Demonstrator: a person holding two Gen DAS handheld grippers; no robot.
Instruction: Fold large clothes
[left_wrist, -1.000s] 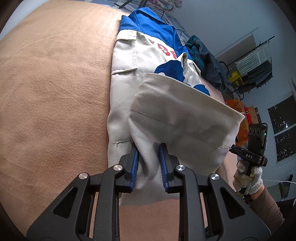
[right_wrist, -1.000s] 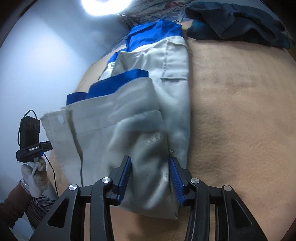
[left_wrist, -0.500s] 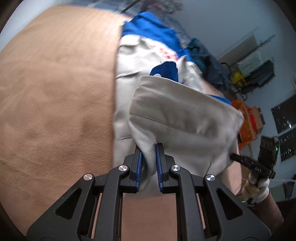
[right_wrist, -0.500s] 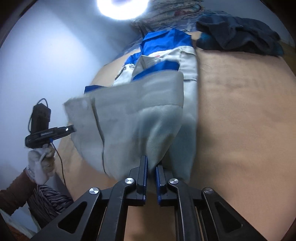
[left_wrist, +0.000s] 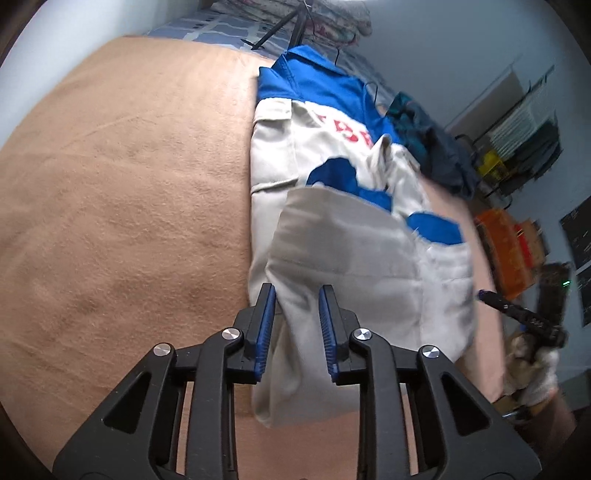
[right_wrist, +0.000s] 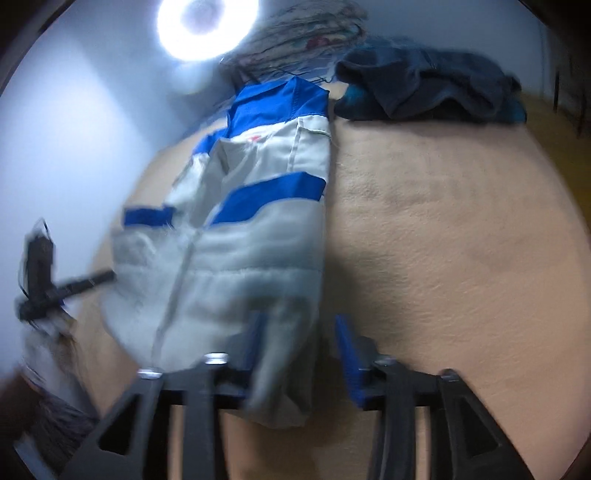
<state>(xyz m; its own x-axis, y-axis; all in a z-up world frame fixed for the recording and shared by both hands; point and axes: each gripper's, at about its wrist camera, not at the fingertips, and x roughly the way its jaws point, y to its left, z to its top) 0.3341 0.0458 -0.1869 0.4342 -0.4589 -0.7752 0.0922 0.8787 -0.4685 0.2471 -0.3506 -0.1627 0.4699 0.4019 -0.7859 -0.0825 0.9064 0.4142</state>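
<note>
A large beige and blue work jacket (left_wrist: 332, 177) lies lengthwise on a tan blanket (left_wrist: 129, 192), its near part folded back over itself. My left gripper (left_wrist: 297, 325) is open, its blue pads either side of the folded beige cloth. In the right wrist view the jacket (right_wrist: 258, 236) lies left of centre and my right gripper (right_wrist: 301, 347) is open, with the fold's corner between the pads. That view is motion-blurred. Each gripper also shows at the edge of the other's view.
A pile of dark blue clothes (right_wrist: 424, 88) lies at the far end of the blanket (right_wrist: 443, 240). A bright ring lamp (right_wrist: 207, 26) shines above. Orange crates (left_wrist: 506, 243) and a rack stand beyond the bed's right side.
Both grippers were shut on the lifted fold half a second ago; now both have opened and the fold has dropped onto the jacket.
</note>
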